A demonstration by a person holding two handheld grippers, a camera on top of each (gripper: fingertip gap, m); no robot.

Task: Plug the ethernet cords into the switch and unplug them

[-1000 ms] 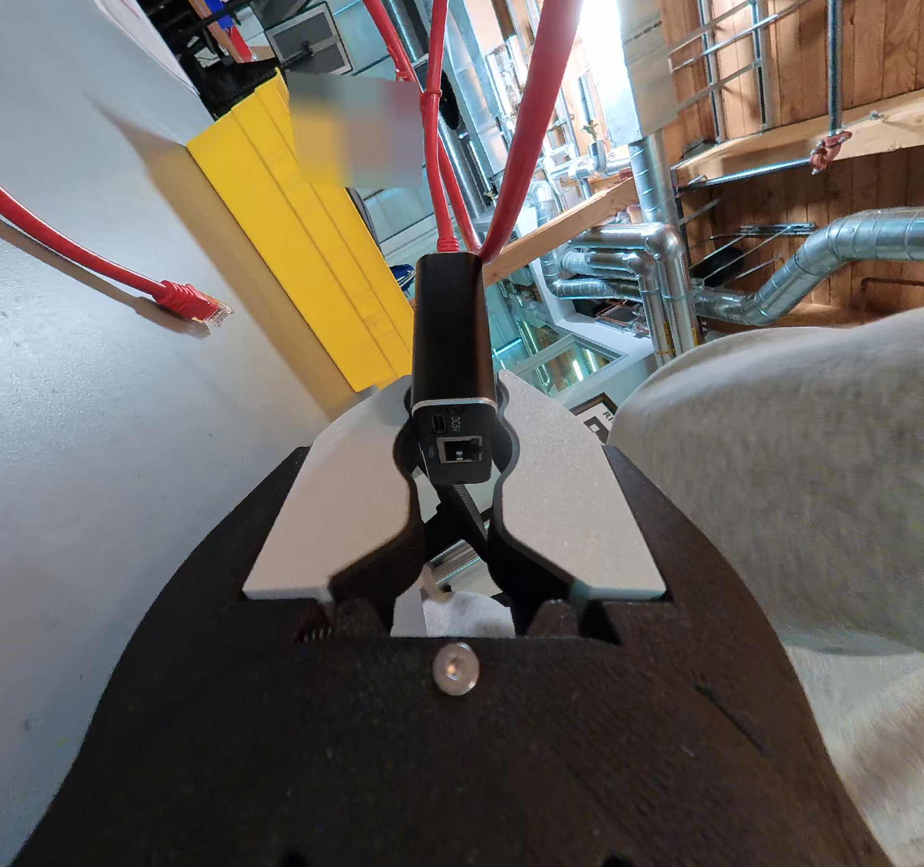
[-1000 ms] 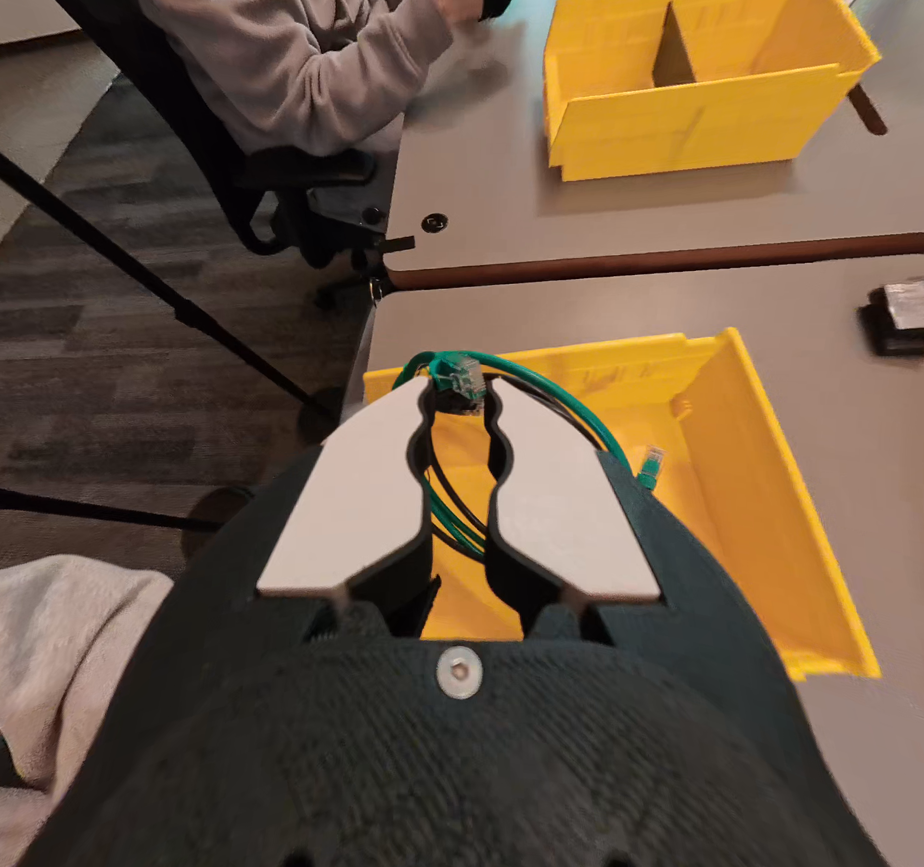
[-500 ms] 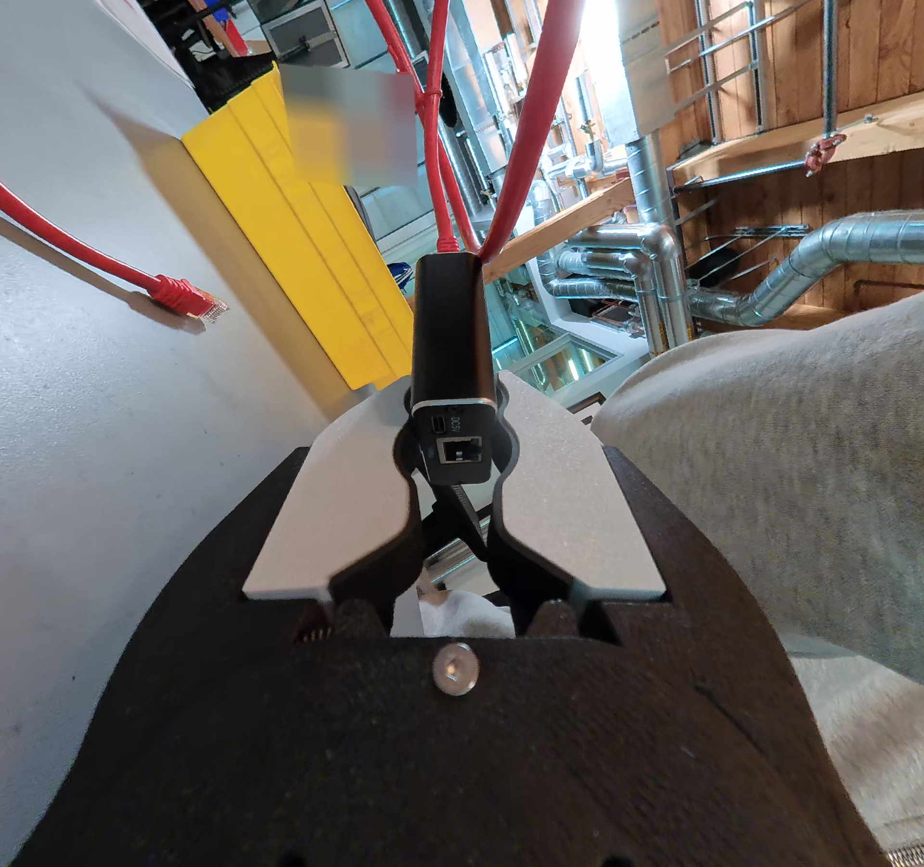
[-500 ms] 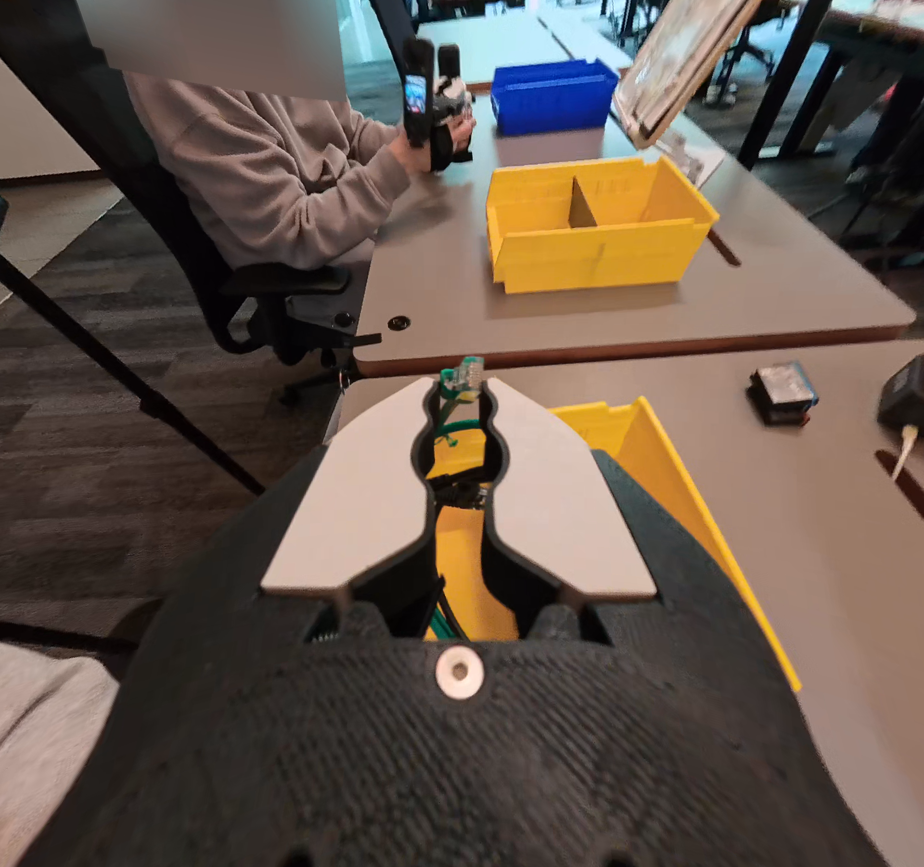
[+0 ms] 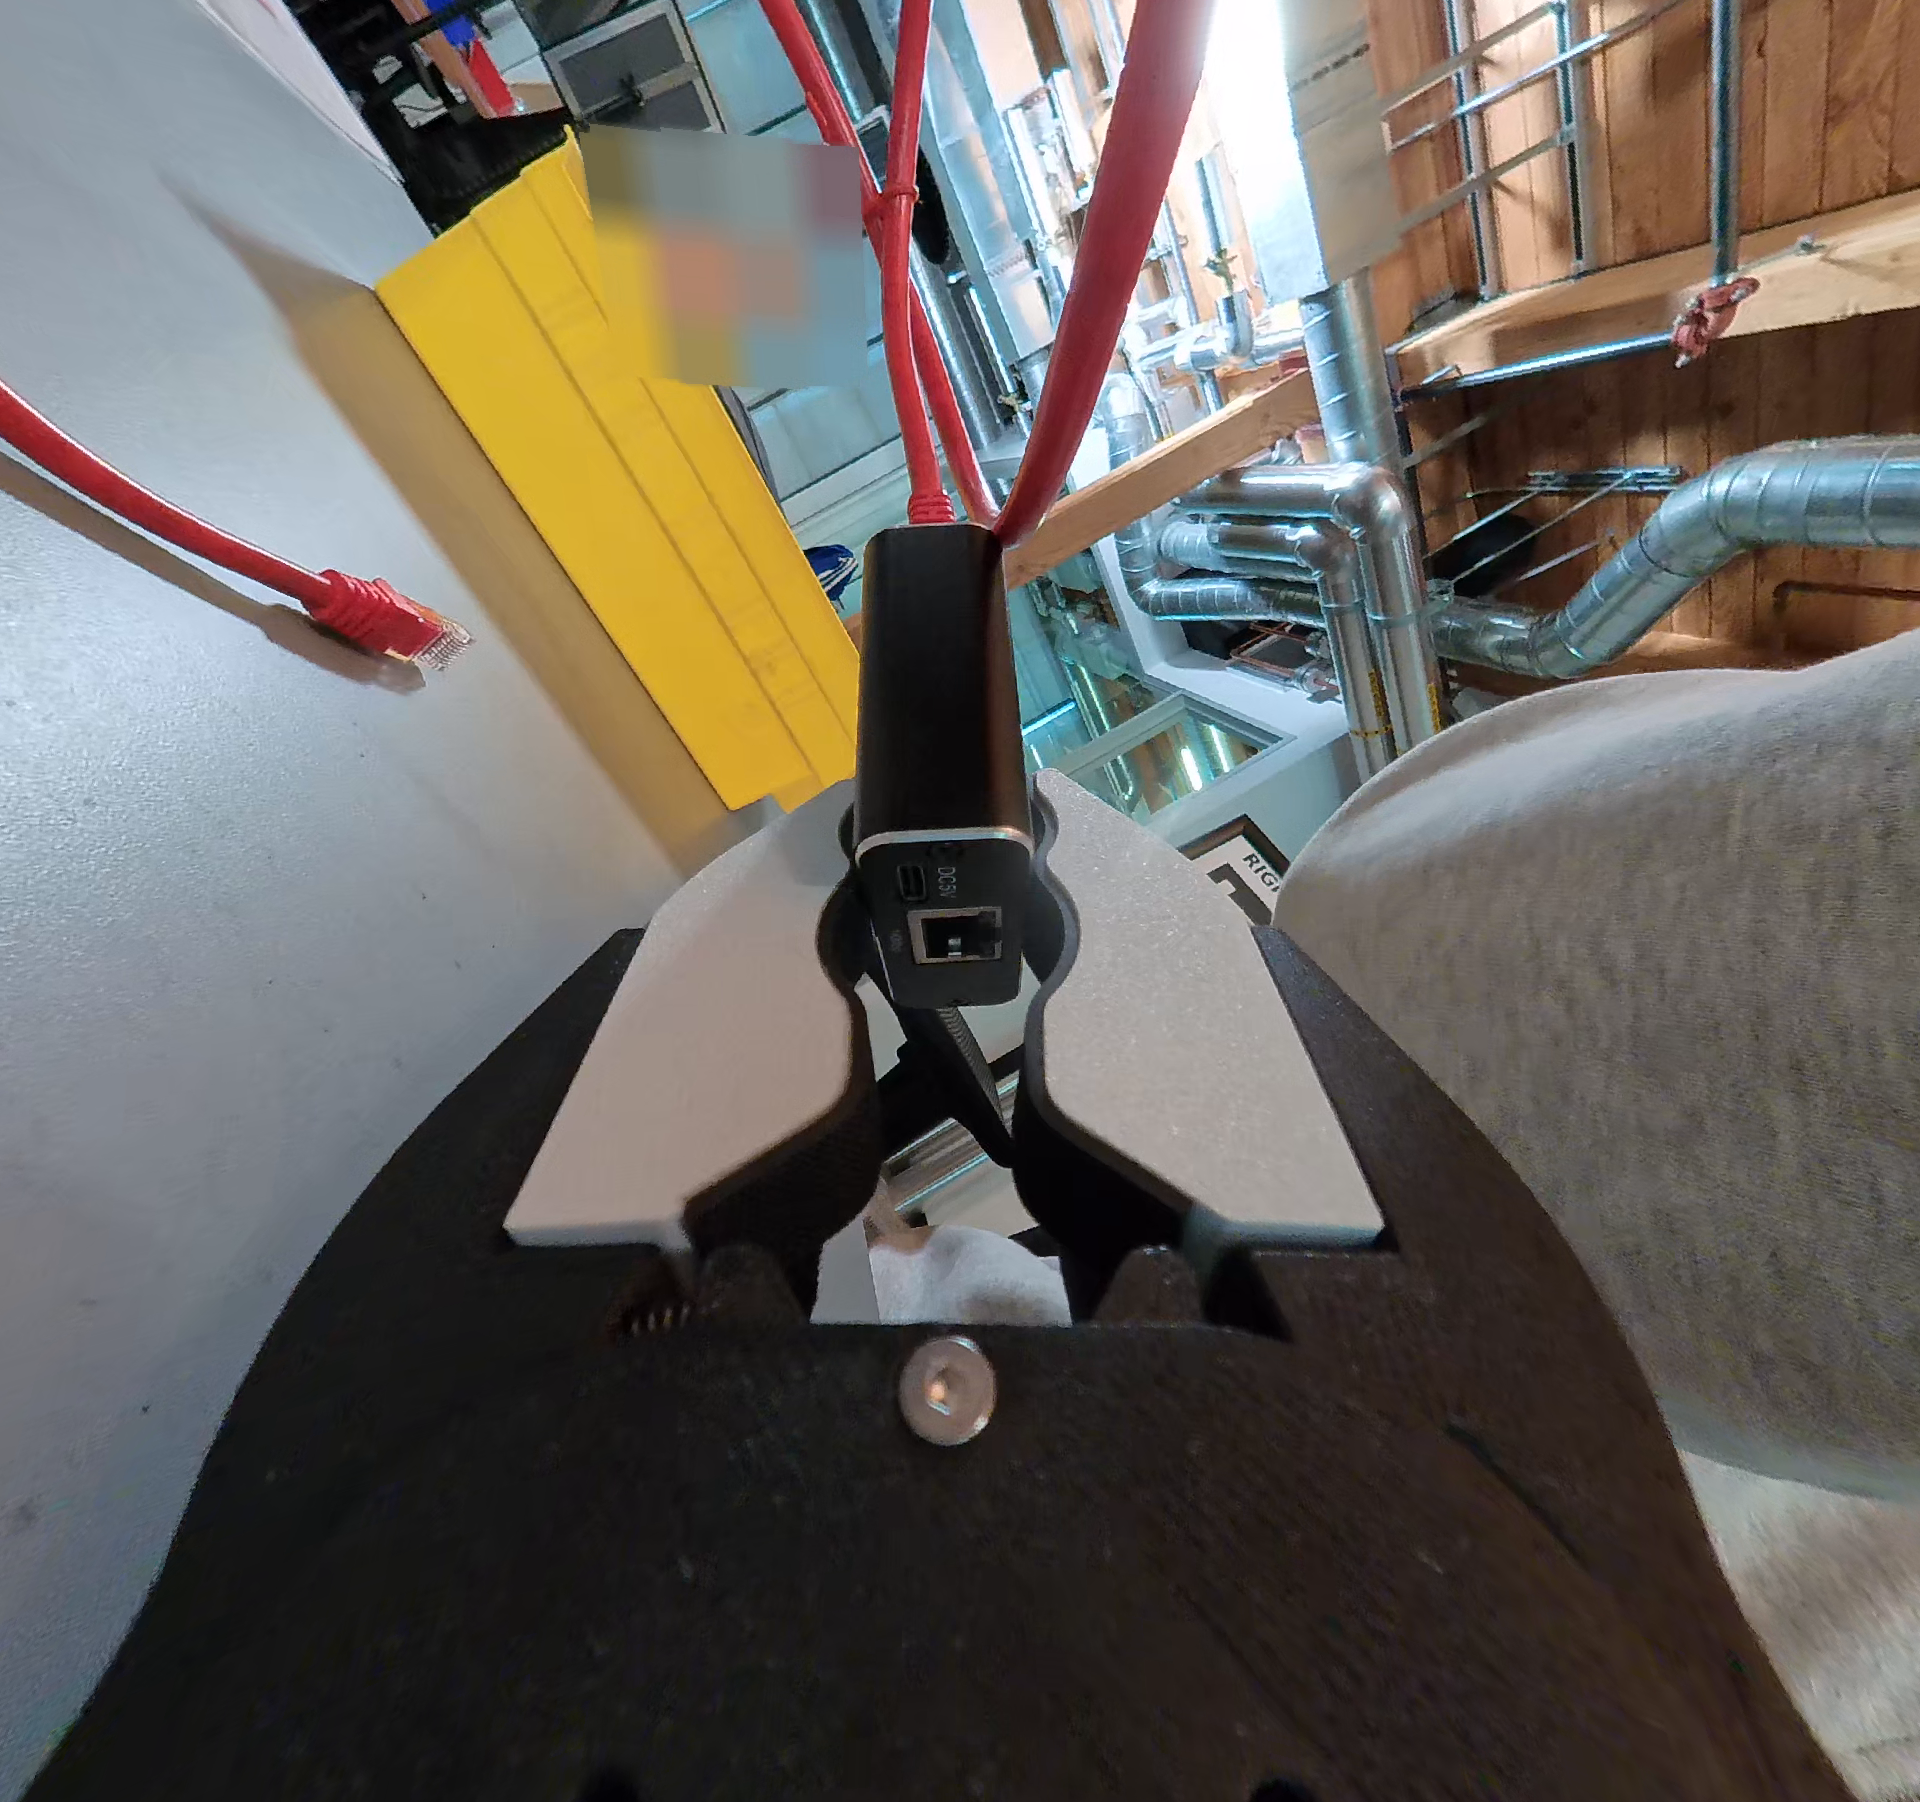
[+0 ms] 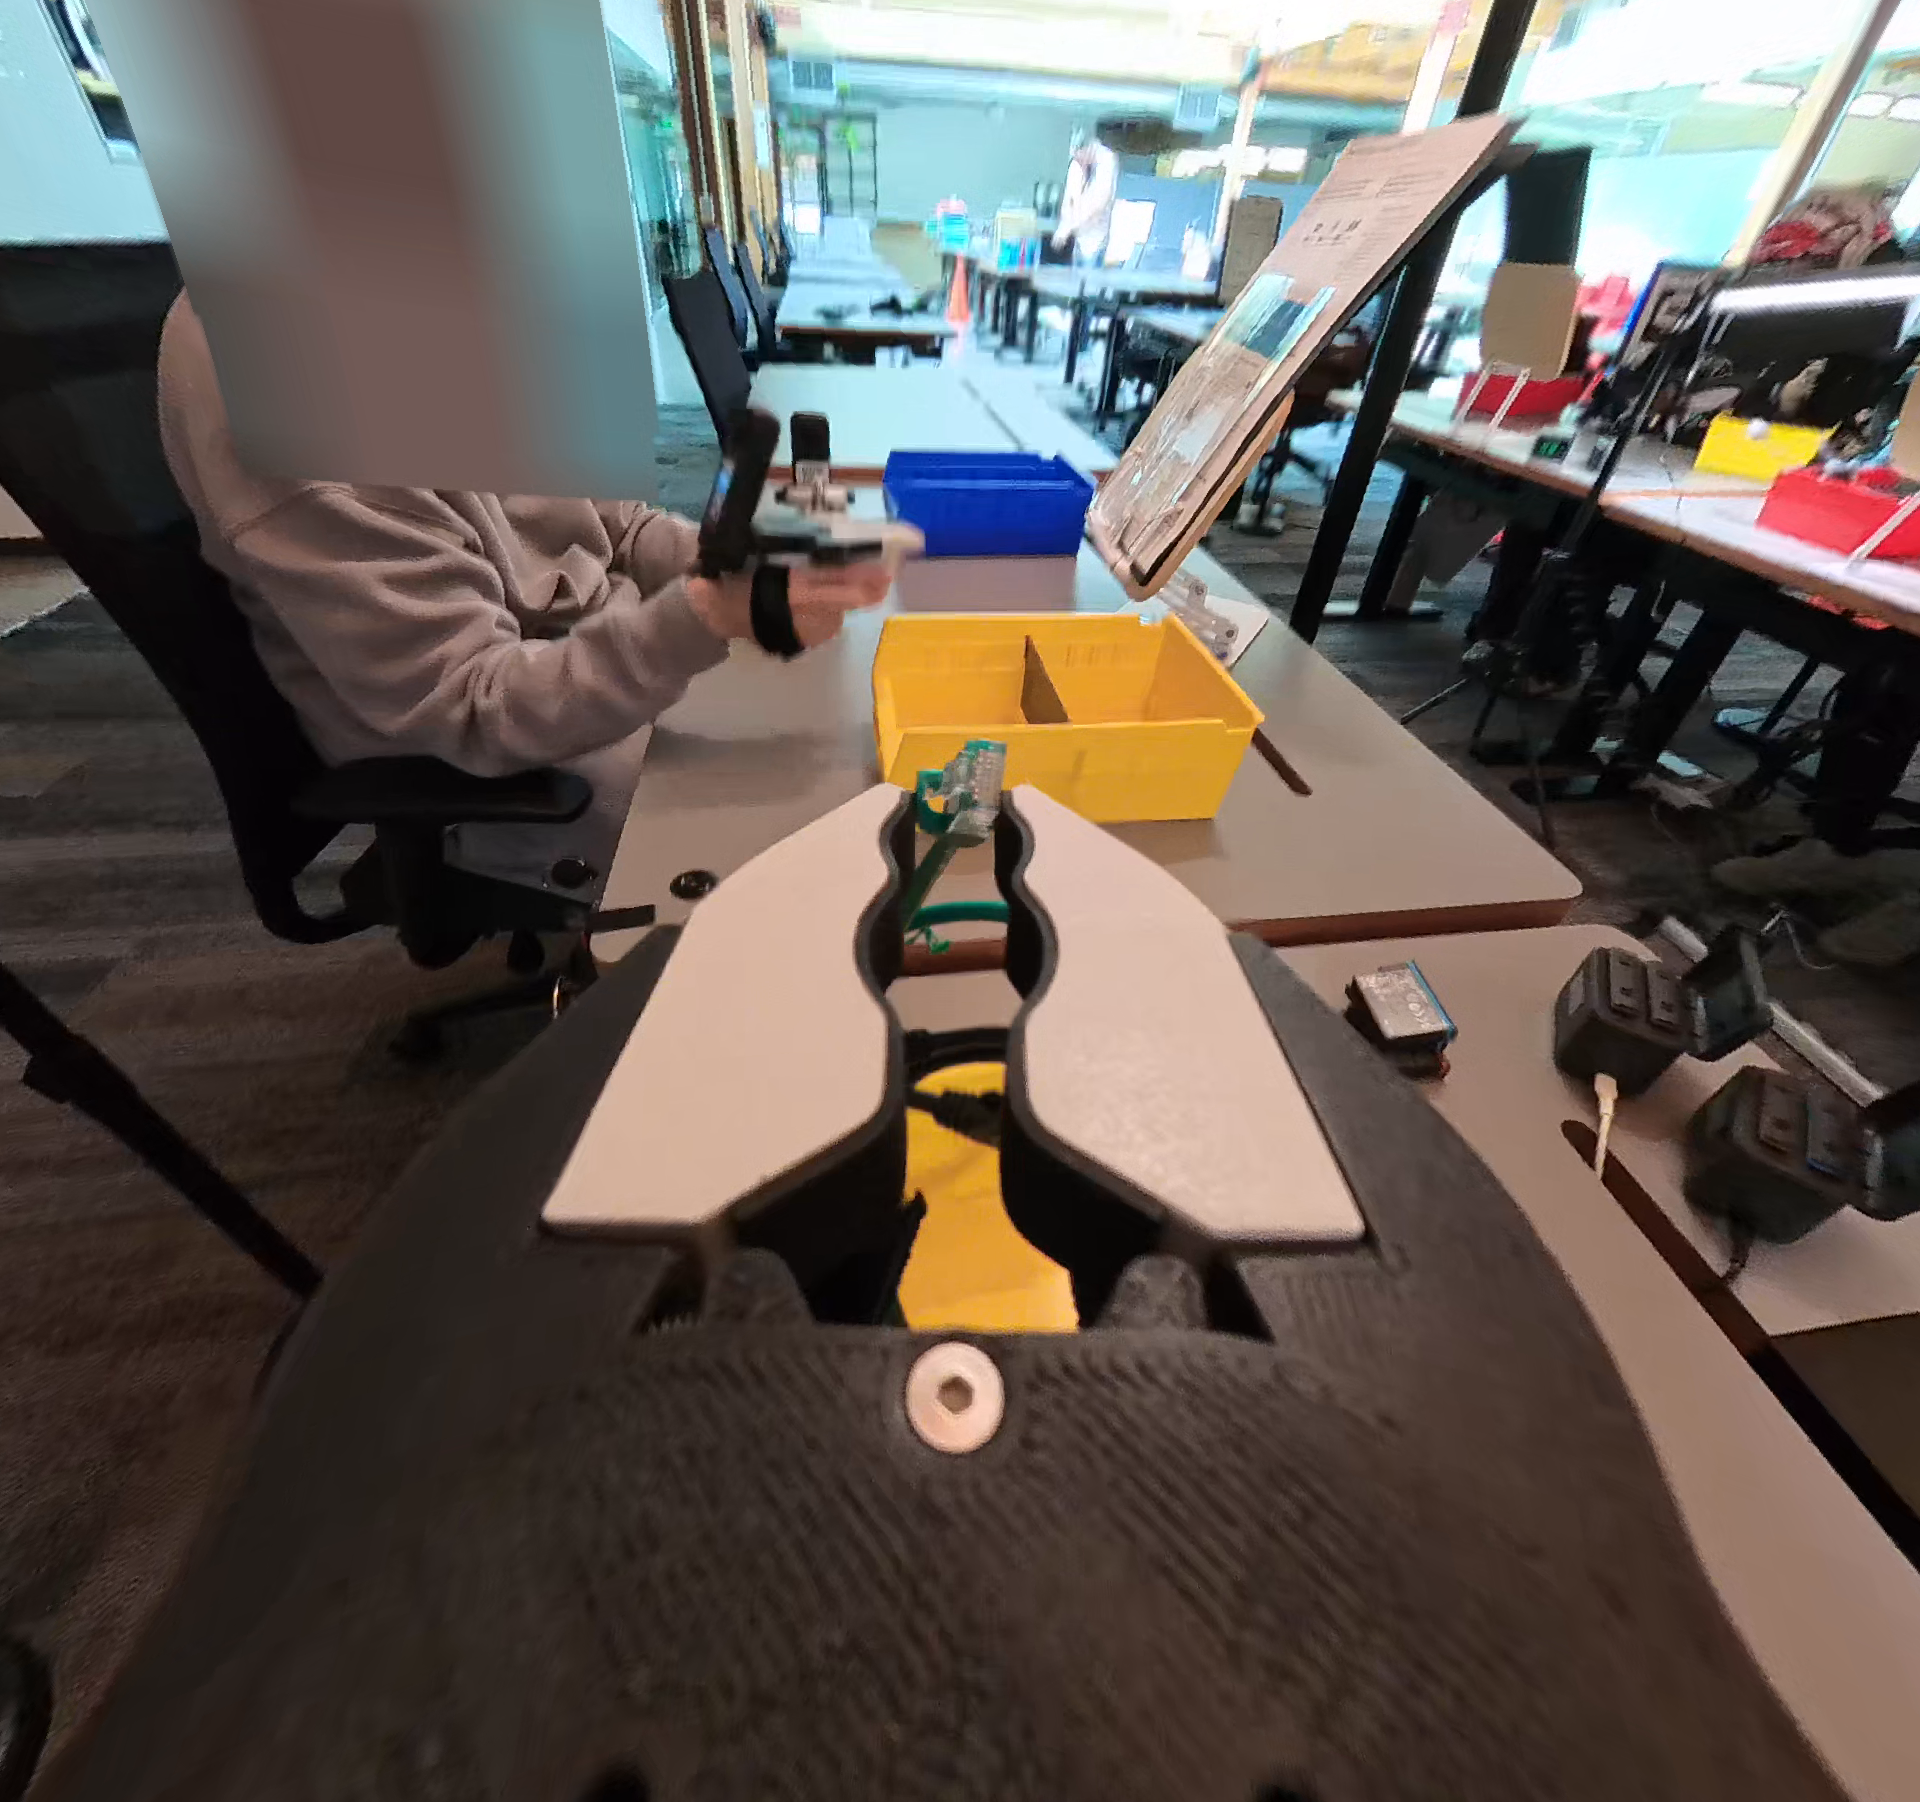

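Observation:
My left gripper (image 5: 940, 817) is shut on a small black switch (image 5: 935, 713), held up off the table with an empty port on its near end facing the camera. Red ethernet cords (image 5: 1091, 225) run into its far end. A loose red cord plug (image 5: 390, 614) lies on the grey table (image 5: 208, 921) at the left. My right gripper (image 6: 954, 796) is shut on the plug of a green ethernet cord (image 6: 964, 784), lifted above a yellow bin (image 6: 977, 1264) that shows between the fingers. The green cord hangs down between the fingers.
A yellow bin (image 5: 644, 526) stands beside the switch in the left wrist view. A grey sleeve (image 5: 1610, 1025) fills the right side. In the right wrist view a seated person (image 6: 447, 609) holds grippers at the far table by a divided yellow bin (image 6: 1060, 713) and a blue bin (image 6: 987, 500). Black chargers (image 6: 1662, 1014) lie at right.
My right gripper has lifted the green cord plug out of the yellow bin and tilted up toward the room. The left gripper with the switch has barely moved.

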